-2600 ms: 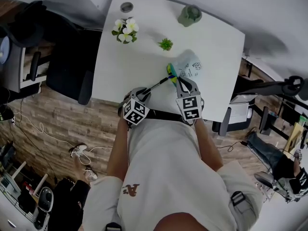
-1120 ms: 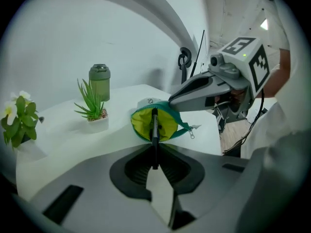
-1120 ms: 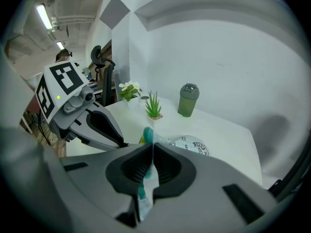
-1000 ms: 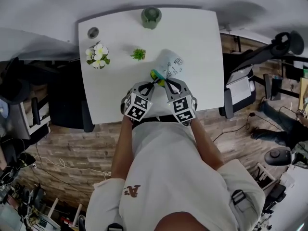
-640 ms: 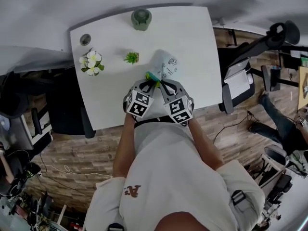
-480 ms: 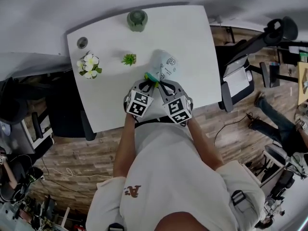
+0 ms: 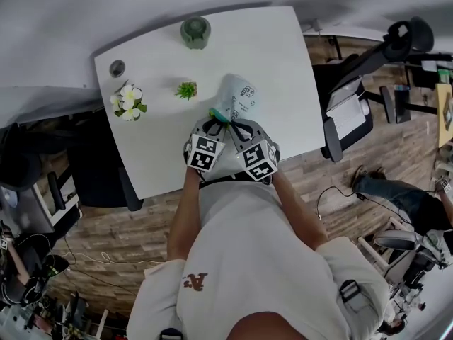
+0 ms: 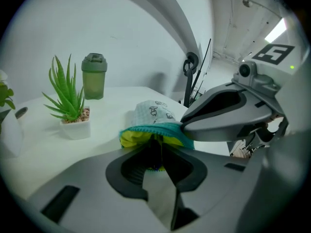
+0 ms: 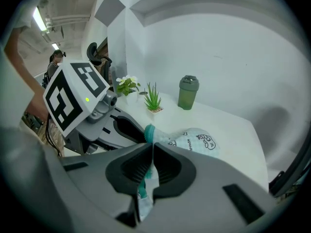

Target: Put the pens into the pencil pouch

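The pale printed pencil pouch (image 7: 237, 99) lies on the white table (image 7: 283, 62), its teal-rimmed, yellow-lined mouth (image 8: 153, 132) facing me. My right gripper (image 7: 236, 124) is shut on the teal rim (image 9: 146, 178), holding the mouth up. My left gripper (image 7: 216, 121) sits right at the mouth, beside the right one. Its jaws are opening, and a dark pen (image 8: 155, 152) runs between them into the pouch. A white gap shows between the jaws lower down. Most of the pen is hidden.
A small potted plant (image 7: 186, 89) and white flowers (image 7: 127, 101) stand left of the pouch. A green lidded cup (image 7: 195, 30) is at the far edge, and a round grommet (image 7: 117, 68) at the far left corner. Office chairs (image 7: 347, 119) flank the table.
My left gripper has come in from the left with the pen and now sits against the pouch mouth beside the right gripper. The pen no longer shows outside the pouch. The right gripper kept its hold.
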`<state>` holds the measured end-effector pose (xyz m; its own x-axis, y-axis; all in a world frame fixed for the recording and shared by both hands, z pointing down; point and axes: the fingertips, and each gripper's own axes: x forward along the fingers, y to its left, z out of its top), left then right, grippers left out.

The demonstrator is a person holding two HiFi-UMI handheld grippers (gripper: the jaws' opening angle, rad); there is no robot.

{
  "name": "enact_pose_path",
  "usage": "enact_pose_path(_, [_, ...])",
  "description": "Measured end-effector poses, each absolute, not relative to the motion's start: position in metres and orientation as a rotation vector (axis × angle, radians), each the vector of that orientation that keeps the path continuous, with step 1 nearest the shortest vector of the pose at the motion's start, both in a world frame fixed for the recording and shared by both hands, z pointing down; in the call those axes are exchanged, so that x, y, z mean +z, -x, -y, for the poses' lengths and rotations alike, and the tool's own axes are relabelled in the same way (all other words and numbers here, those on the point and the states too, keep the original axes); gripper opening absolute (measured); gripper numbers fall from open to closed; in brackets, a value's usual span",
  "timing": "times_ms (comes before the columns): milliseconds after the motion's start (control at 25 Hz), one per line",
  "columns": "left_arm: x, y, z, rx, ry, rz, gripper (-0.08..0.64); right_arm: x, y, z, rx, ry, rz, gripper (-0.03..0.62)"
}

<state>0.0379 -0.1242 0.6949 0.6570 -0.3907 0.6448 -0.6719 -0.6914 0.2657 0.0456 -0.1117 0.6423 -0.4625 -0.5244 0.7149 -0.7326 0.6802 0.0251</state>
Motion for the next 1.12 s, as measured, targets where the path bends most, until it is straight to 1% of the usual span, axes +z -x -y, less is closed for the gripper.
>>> enact_pose_path(160, [0.691,-0.030,0.122,0.771,-2.395,0.848,0.132,0.646,-0.046,0.111,0.373,-0.962,2.165,0.015])
enact_pose_path(400, [0.680,-0.010,0.119,0.778,-2.395,0.930,0.156,0.647,-0.045,0.111,0.361,-0.960,2.159,0.023])
enact_pose_path(720, [0.630,0.018,0.132,0.708,-2.442,1.123,0.205,0.626,-0.043,0.114,0.319,-1.005,2.202,0.077])
enact_pose_path(960, [0.567,0.035,0.151,0.582,-2.522,1.308,0.244,0.569,-0.047,0.132,0.221,-1.154,2.304,0.121])
enact_pose_path(1120, [0.519,0.045,0.162,0.480,-2.567,1.434,0.283,0.519,-0.055,0.145,0.143,-1.279,2.369,0.180])
